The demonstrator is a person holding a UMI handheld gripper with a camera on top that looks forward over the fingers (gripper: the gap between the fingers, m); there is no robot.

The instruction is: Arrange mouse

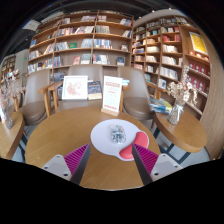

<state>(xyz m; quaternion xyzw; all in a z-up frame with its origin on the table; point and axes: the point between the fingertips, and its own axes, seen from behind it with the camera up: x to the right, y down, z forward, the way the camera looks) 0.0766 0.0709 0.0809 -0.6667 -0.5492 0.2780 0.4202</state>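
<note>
While nothing is held:
gripper (108, 158): wide, empty
mouse (118, 133): far of fingers, on white pad (100, 138)
left: grasp, arrange

No legible text anywhere, upright white sign (111, 94) on the bench (60, 135) with print too small to read, framed card (75, 87) beside it unreadable, book spines on the shelves (85, 40) indistinct

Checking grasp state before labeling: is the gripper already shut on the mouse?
No. The mouse rests on the round white pad on the table, just ahead of the open gripper, with neither finger touching it.
</note>
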